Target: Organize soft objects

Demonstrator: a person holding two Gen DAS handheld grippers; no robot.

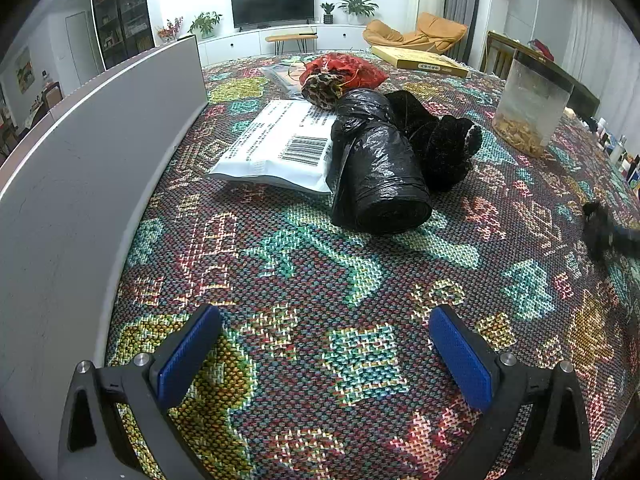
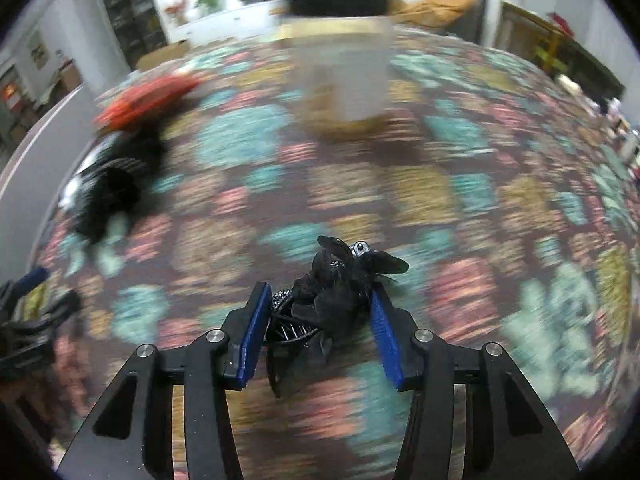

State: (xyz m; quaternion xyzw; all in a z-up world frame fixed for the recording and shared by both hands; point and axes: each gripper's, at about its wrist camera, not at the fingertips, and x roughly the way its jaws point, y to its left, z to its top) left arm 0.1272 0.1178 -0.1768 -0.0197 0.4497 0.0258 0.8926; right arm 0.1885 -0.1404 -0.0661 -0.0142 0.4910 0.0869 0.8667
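Fingers of right gripper (image 2: pixel 318 300) clamped on black fabric-flower hair claw (image 2: pixel 332 300); left gripper (image 1: pixel 324 344) apart, empty; carry steadily.

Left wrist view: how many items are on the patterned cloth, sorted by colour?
Black: 3, bag roll, fuzzy bundle, hair clip
Red: 1, mesh bag
White: 1, mailer
Clear: 1, jar
Yellow: 1, flat box
Total: 7

Left wrist view sits low and close over the woven tablecloth (image 1: pixel 304 280), angled down and facing the television (image 1: pixel 272 3) wall. Right wrist view looks the same way, tilted down too, badly smeared. Both catch what seems the same clear jar (image 1: pixel 532 104) (image 2: pixel 344 76) and red bag (image 1: pixel 344 68) (image 2: pixel 152 98).
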